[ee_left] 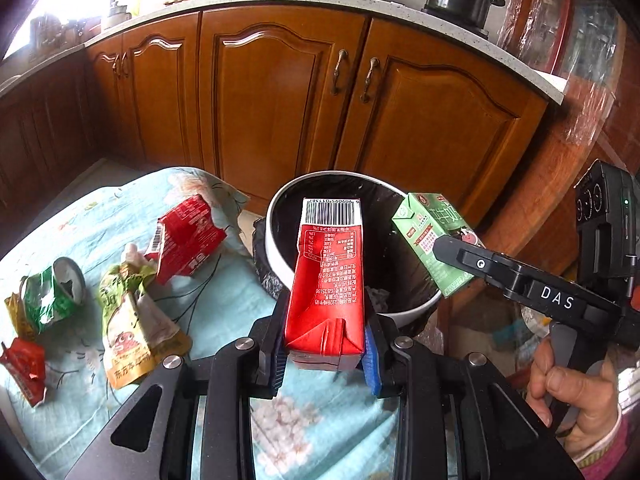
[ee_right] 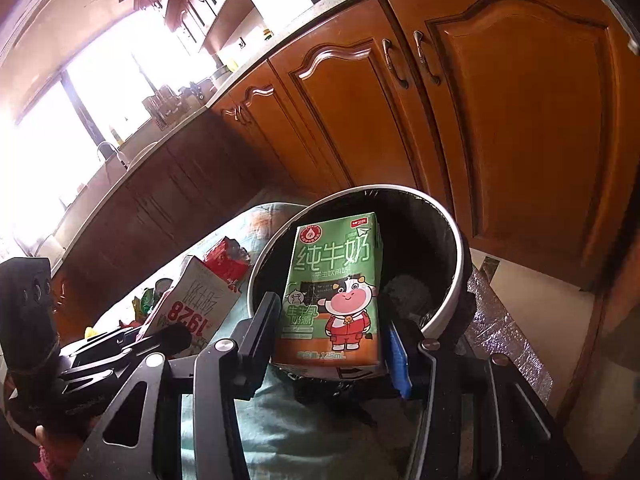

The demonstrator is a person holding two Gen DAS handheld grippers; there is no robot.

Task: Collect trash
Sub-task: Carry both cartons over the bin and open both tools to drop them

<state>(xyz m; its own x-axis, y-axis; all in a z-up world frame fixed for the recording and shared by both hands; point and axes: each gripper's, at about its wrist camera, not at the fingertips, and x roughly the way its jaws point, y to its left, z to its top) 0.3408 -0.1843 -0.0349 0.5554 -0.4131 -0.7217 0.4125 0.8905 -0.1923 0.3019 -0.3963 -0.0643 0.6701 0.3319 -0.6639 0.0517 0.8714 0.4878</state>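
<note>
My left gripper (ee_left: 326, 354) is shut on a red milk carton (ee_left: 328, 280) and holds it in front of the open trash bin (ee_left: 276, 248), which is white-rimmed with a black liner. My right gripper (ee_right: 332, 354) is shut on a green milk carton (ee_right: 336, 288), held over the bin's near rim (ee_right: 452, 296). The green carton (ee_left: 434, 240) and the right gripper also show in the left wrist view at the bin's right edge. The red carton (ee_right: 192, 308) shows in the right wrist view, left of the bin.
On the light blue cloth (ee_left: 224, 300) lie another red carton (ee_left: 188, 236), a crushed green can (ee_left: 52, 296), a yellow-green pouch (ee_left: 128, 320) and a red wrapper (ee_left: 24, 364). Wooden kitchen cabinets (ee_left: 280, 92) stand behind the bin. A foil-covered surface (ee_right: 504, 340) lies to the right.
</note>
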